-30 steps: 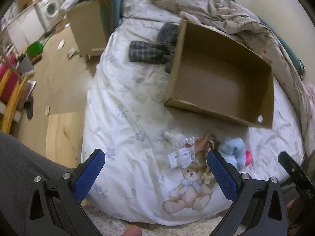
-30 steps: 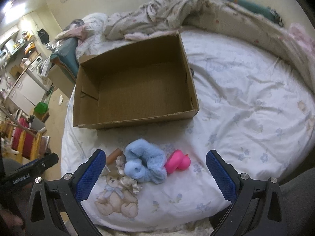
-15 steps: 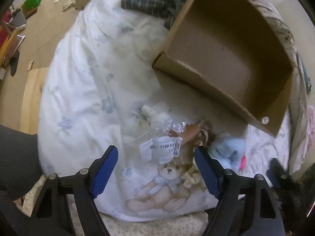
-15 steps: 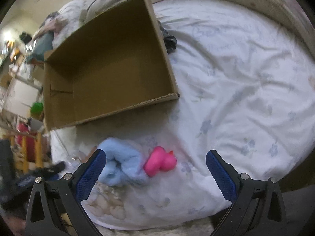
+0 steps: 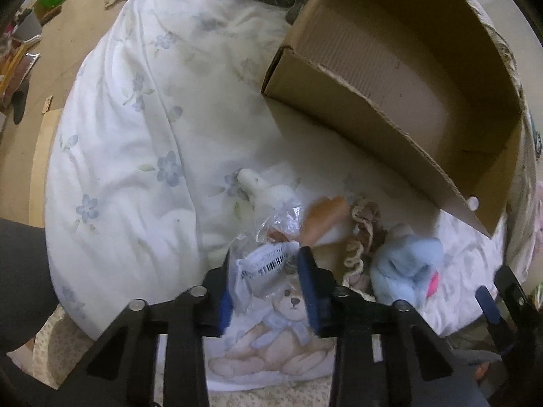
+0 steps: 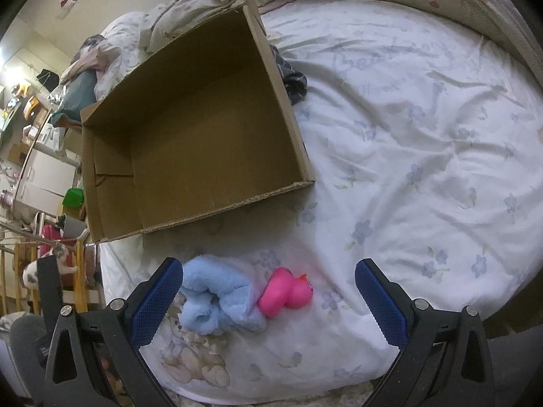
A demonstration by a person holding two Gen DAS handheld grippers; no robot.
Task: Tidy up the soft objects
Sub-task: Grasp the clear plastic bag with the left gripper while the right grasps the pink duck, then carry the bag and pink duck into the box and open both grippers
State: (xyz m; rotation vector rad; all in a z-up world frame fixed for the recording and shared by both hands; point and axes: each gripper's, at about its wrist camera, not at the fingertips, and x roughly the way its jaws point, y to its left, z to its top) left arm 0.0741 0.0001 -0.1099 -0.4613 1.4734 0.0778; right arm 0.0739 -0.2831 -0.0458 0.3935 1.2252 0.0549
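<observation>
Right under my left gripper point(image 5: 268, 285) the jaws have just been closing on the plastic-wrapped plush toy point(image 5: 271, 261), pads against its crinkly bag (light, squashy, slippery film, so I'd pinch the stuffed middle). My right gripper point(image 6: 268, 302) hangs wide open and empty around the blue fluffy toy point(image 6: 217, 302) and pink duck point(image 6: 288, 293). Beyond, on the soft, wrinkled floral sheet point(image 6: 424, 135), the cardboard box point(image 6: 190, 142) sits empty, cluttered room behind.
</observation>
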